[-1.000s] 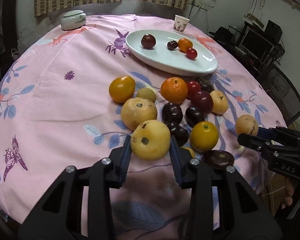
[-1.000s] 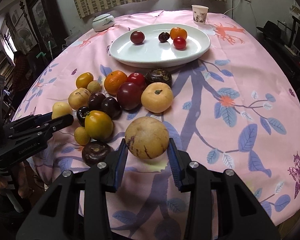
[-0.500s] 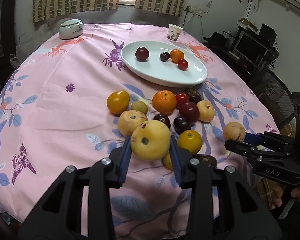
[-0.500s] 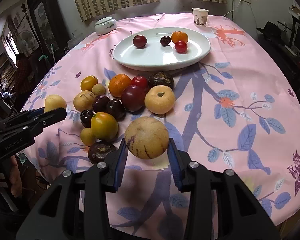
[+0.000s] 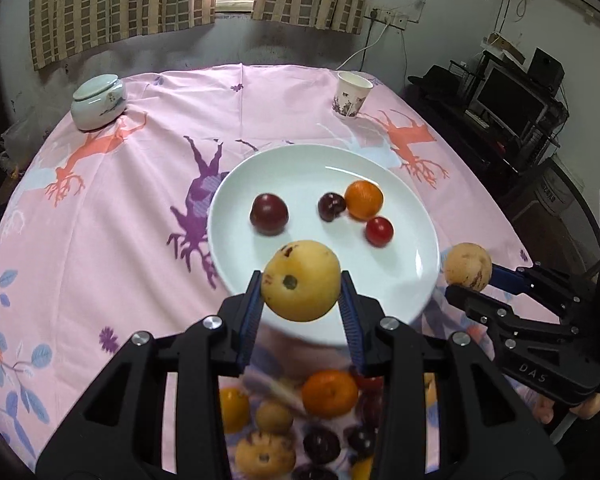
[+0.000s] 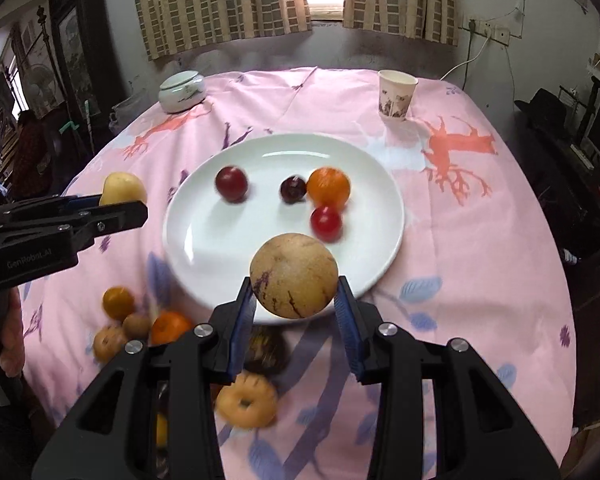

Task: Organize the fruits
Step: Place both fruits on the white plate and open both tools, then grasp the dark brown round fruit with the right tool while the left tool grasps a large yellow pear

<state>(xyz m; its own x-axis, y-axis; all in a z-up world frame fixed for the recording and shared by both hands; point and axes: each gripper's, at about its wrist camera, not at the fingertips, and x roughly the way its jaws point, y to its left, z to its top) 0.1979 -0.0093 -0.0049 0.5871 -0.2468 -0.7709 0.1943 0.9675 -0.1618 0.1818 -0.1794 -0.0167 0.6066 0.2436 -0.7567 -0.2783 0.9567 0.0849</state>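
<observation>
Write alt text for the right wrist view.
The right hand-held gripper holds a speckled tan fruit above the near rim of a white plate with four small fruits. More fruit lies on the pink tablecloth.

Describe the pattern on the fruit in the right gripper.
Tan-brown skin with dark purple streaks on the round fruit; clearest in the right wrist view.

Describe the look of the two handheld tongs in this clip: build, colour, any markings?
Both are matte black plastic with silver screws and ribbed blue pads. The left tongs carry "GenRobot" lettering on the side; the right tongs show "DAS". Below the left body a striped sleeve edge shows. No cables visible.
</observation>
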